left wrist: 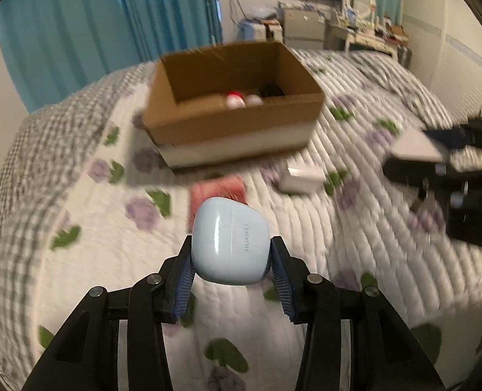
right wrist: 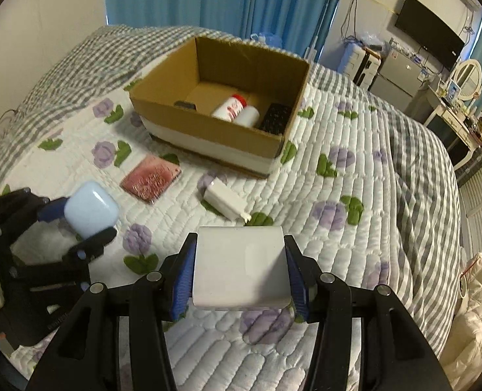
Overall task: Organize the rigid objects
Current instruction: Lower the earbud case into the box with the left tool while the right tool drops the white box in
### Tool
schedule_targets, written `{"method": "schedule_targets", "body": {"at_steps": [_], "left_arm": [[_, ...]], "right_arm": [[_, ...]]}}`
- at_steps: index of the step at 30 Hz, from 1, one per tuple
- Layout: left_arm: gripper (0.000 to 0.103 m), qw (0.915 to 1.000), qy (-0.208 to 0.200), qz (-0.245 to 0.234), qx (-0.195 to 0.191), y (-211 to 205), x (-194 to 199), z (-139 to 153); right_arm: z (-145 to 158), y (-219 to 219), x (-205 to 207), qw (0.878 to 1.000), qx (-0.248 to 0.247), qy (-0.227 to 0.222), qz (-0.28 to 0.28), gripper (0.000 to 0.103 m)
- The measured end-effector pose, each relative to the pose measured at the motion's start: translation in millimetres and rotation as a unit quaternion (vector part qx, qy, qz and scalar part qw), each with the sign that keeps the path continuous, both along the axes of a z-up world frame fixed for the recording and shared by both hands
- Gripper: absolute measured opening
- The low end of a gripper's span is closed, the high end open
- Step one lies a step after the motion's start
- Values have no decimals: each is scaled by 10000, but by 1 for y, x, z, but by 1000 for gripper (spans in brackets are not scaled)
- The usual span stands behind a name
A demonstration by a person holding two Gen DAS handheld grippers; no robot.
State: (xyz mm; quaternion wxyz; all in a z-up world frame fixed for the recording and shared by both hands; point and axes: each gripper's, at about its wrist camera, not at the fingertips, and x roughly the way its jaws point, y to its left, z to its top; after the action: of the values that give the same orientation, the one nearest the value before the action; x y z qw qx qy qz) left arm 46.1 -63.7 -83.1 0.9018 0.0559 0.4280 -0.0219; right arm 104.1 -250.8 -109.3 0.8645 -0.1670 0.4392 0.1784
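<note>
While both grippers are loaded and held above the bed point(right wrist: 355, 195), the step in hand looks like carrying to the cardboard box point(right wrist: 208, 137) and dropping in: left gripper point(left wrist: 230, 254) has its fingers closed on the pale blue earbud case point(left wrist: 229, 244), right gripper point(right wrist: 240, 268) has its fingers clamped on the sides of a white square block point(right wrist: 241, 265), likely a charger or small box, can't tell which. Box sits ahead of both on the quilt, open top, already holding a white bottle with red cap point(right wrist: 230, 107), a second white bottle point(right wrist: 248, 115), a black remote point(right wrist: 275, 118) on the right side and a small dark item point(right wrist: 185, 105) at the left. Free floor looks to be left-centre, so aim there. To do it well: lift clear of the near wall before moving in, one hand at a time so the grippers don't collide over the box, lower inside before opening the fingers, earbud case is rounded and smooth so may slip, keep the squeeze steady. Still on the bed near the box: pink phone-like slab point(right wrist: 150, 177) and white plug adapter point(right wrist: 226, 201), well apart from each other; left view is blurred
</note>
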Motion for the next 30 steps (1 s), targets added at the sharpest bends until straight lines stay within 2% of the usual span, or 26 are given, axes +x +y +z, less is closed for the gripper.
{"method": "schedule_targets", "body": {"at_steps": [7,11,14,18,22,27,30], "left_arm": [[45,9985,-499,181,-151,22,32,52],[45,9974,-643,112,-294,31,68,78],[45,9969,-670,15,-405,36,103,85],[45,9971,-512,-49,-569,42,160,76],[45,9981,-310,-36,-523,40,212,48],[46,9988,-129,-108,-468,40,240,19],[54,9982,-158,-189,-546,42,245,17]], "right_arm": [[24,11,22,9996,98,-249,71,50],[47,20,52,9986,269,-446,81,50],[58,25,80,9981,424,-450,72,50],[63,33,117,9976,488,-494,28,50],[58,44,161,9974,547,-464,12,50],[42,54,200,9974,604,-381,17,50],[33,56,214,9973,644,-357,47,50]]}}
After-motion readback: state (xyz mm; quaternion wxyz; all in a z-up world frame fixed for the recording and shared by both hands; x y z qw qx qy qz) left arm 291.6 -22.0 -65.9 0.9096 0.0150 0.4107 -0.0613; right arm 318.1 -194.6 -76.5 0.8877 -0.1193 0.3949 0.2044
